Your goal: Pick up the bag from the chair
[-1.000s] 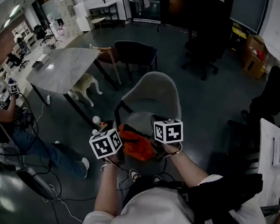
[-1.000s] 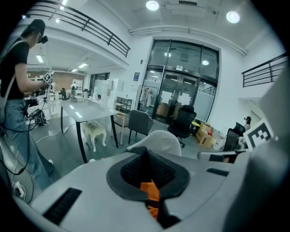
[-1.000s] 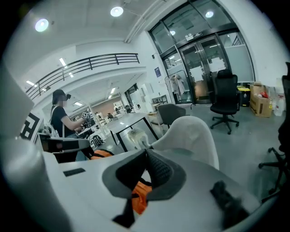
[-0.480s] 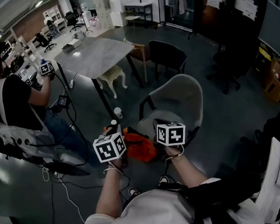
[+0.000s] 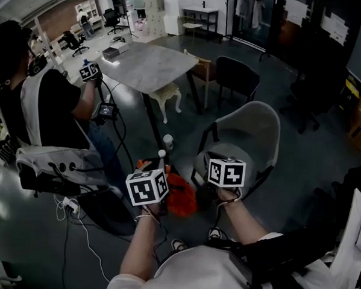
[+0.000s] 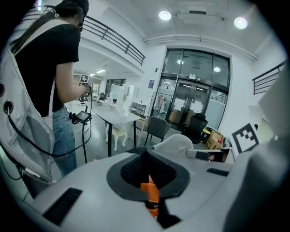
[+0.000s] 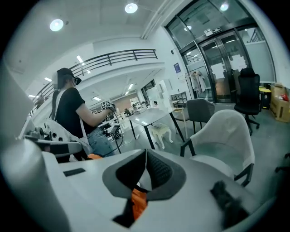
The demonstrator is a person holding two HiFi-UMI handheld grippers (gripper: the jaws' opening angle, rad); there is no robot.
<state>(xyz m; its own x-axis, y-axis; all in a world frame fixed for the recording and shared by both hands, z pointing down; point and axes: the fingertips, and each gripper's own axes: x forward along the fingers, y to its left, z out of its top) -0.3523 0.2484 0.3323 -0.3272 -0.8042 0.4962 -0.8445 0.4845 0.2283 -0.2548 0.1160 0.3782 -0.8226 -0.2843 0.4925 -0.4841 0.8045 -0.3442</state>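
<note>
The bag [image 5: 181, 197] is bright orange, soft and crumpled, a bunched heap of thin fabric with dark parts at its edges. In the head view it sits low in the middle of the frame, between the two marker cubes, off the grey chair [image 5: 252, 131] and just left of its seat, over the floor [image 5: 291, 183].

The left gripper [image 6: 147, 177] has its fingers pressed together on a narrow orange strip of the bag, which hangs out below the dark pads. The right gripper [image 7: 144, 176] is the same: fingers closed on a fold of orange fabric, possibly a strap, though the wide-angle view makes that hard to say.

The floor is dark, smooth and faintly glossy, with cables trailing across it at lower left. A pale stone-patterned table [image 5: 149, 64] on black legs stands at upper centre, a small white ornate stool [image 5: 166, 97] under it and a dark chair [image 5: 237, 77] to its right. At upper left a person [image 5: 52, 117] in a black tee and white vest holds another marker cube. Tall glass doors [image 6: 195, 90] fill the back wall in the left gripper view, with ceiling spotlights above them.
</note>
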